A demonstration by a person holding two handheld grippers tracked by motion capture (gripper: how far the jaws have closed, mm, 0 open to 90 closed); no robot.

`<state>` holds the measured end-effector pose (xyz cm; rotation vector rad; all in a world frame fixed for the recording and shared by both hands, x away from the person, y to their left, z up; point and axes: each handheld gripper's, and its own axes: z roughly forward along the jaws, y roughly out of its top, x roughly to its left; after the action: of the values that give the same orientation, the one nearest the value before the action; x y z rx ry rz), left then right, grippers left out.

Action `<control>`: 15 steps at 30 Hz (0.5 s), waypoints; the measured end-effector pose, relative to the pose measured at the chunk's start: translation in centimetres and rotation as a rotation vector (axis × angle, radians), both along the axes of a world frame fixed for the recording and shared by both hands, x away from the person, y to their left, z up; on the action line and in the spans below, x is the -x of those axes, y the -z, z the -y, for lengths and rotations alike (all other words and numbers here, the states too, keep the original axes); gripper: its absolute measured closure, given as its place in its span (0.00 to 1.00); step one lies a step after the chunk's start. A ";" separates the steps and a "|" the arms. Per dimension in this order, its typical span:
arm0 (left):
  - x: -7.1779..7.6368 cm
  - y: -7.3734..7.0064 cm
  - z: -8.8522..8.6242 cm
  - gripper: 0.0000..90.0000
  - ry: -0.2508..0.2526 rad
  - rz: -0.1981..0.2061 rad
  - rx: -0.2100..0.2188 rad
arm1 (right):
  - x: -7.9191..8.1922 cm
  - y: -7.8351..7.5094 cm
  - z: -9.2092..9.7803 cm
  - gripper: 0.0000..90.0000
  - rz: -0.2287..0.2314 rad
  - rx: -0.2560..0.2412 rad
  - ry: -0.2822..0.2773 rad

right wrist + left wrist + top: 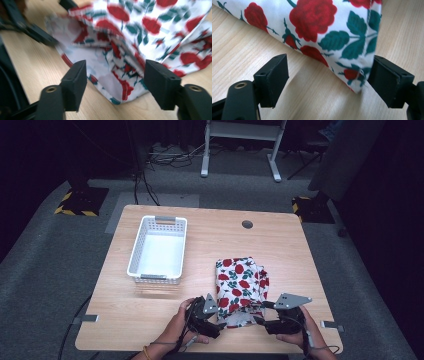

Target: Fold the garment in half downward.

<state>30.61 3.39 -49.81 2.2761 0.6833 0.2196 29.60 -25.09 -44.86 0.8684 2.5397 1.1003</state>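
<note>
A folded cloth, white with red roses and green leaves, lies on the worktop toward its near right part, to the right of a white basket that stands well apart from it. The cloth's near edge is turned up a little, showing its paler underside.

The left tool sits at the near left corner of the cloth, held by a hand coming in from the bottom edge. In the left gripper view its jaws stand wide apart, low over the wood, and the cloth corner reaches down between them, just beside the right-hand jaw; whether that jaw touches the fabric I cannot tell. The left tool grips nothing.

The right tool is at the near right corner of the cloth, held by the other hand. In the right gripper view its jaws are likewise spread, one on each side of a loose, layered corner of the cloth, with the fabric lying between them but not pinched. The right tool holds nothing. That view is somewhat blurred, and the left tool's dark jaws show at its upper left, against the cloth's edge.
</note>
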 end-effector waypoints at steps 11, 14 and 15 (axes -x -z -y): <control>-1.0 0.5 1.1 0.30 -0.026 0.026 -0.046 | -6.5 -2.0 0.2 0.31 0.031 -0.015 0.108; -1.2 0.5 1.0 0.33 -0.021 0.021 -0.037 | -9.5 -1.3 0.0 0.30 0.021 -0.002 0.157; -1.2 0.5 1.1 0.34 -0.022 0.022 -0.035 | -10.3 -0.9 0.0 0.29 0.019 0.009 0.173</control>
<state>31.80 2.34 -50.31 2.2967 0.6988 0.2691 39.94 -25.08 -43.92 1.0478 2.3994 1.0381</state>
